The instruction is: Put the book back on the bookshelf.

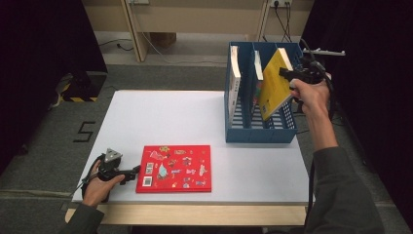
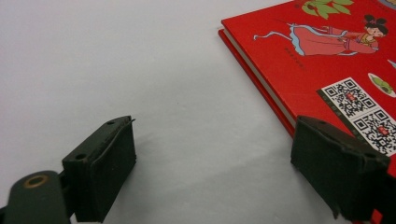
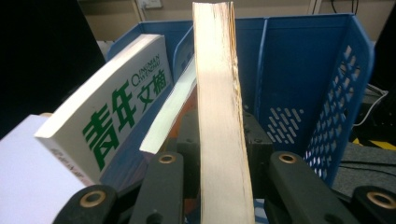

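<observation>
Two books already stand in the blue rack [image 1: 287,134]: a white-spined one [image 1: 235,78] in the compartment farthest from the right gripper [image 1: 288,74], and a second book [image 1: 257,80] in the middle compartment. The yellow book [image 1: 272,85] is the one in hand. The right gripper's fingers [image 3: 161,186] are closed on it, pressing on both covers just behind the page edge, and the book hangs tilted over the compartment nearest that gripper, its lower corner down among the rack's walls, though whether it touches the floor of the rack I cannot tell. By my reading this book is partly in and has yet to be set upright and let go.

One book is left: the red book [image 1: 174,168] lies flat on the worktop [image 1: 160,122], just beside the left gripper [image 1: 132,171]. In the left gripper view the fingers [image 2: 105,163] stand wide apart and hold nothing; one fingertip sits at the red book's near corner, the other over bare worktop.

The yellow book is a slim paperback with a plain yellow cover and cream, slightly fanned page edges. The red one is a thin hardcover with a printed figure in robes and two square codes on its face.
</observation>
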Tool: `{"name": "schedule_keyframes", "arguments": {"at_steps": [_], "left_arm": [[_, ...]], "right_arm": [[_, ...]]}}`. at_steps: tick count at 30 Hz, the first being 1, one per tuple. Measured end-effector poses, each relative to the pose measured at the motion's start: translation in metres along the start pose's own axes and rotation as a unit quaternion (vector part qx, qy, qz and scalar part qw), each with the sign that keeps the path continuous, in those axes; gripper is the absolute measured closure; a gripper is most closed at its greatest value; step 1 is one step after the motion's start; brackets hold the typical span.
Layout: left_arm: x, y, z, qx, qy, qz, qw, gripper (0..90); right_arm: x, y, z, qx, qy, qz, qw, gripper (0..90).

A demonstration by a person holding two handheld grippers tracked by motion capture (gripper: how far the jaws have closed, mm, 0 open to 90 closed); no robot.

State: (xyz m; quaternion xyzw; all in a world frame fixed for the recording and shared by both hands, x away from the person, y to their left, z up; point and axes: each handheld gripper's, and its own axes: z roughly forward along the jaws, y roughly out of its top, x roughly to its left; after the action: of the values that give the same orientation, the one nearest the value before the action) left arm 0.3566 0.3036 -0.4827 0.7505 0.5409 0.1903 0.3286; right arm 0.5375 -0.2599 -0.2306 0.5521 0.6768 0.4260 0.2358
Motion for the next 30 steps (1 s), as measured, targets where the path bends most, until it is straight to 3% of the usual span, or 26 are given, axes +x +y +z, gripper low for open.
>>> {"name": "schedule_keyframes", "arguments": {"at_steps": [14, 22, 30], "left_arm": [[0.0, 0.0, 0.0, 0.0, 0.001, 0.001, 1.0, 12.9], [0.0, 0.0, 0.0, 0.0, 0.001, 0.0, 1.0, 12.9], [0.0, 0.0, 0.0, 0.0, 0.001, 0.001, 1.0, 12.9]], "right_arm": [[-0.001, -0.007, 0.044, 0.003, -0.024, 0.029, 0.9993, 74.4], [0.004, -0.015, 0.065, 0.022, -0.032, 0.024, 0.9989, 74.2], [0.002, -0.023, 0.074, 0.042, -0.028, 0.025, 0.9984, 72.7]]}}
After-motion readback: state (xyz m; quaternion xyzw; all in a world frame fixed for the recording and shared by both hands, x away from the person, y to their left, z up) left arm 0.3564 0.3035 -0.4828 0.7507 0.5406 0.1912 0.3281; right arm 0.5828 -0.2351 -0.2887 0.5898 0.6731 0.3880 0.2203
